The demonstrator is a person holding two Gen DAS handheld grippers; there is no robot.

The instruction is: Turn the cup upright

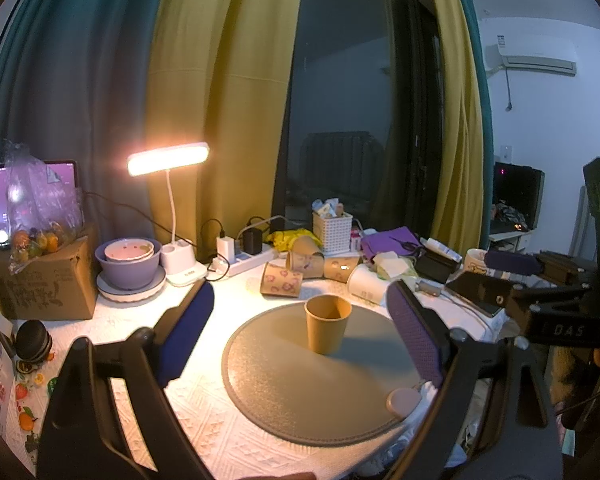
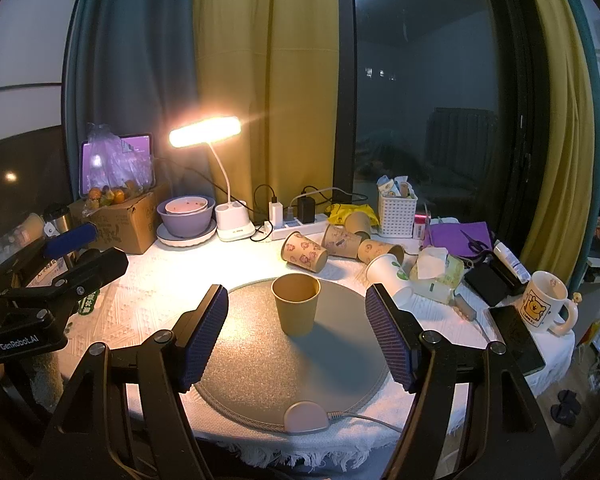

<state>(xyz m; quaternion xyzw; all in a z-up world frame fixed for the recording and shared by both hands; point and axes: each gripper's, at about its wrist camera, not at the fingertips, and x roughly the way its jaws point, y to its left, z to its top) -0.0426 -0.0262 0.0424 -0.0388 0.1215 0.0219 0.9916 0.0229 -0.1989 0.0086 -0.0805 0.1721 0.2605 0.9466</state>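
A plain brown paper cup stands upright, mouth up, on the round grey mat; it also shows in the right wrist view on the mat. My left gripper is open and empty, its purple pads wide apart, with the cup just beyond and between them. My right gripper is open and empty too, a little short of the cup. Each gripper shows from the side in the other's view, the right and the left.
Several paper cups lie on their sides behind the mat. A lit desk lamp, purple bowls, a power strip, a white basket, a cardboard box, a mug and a phone crowd the table's back and right.
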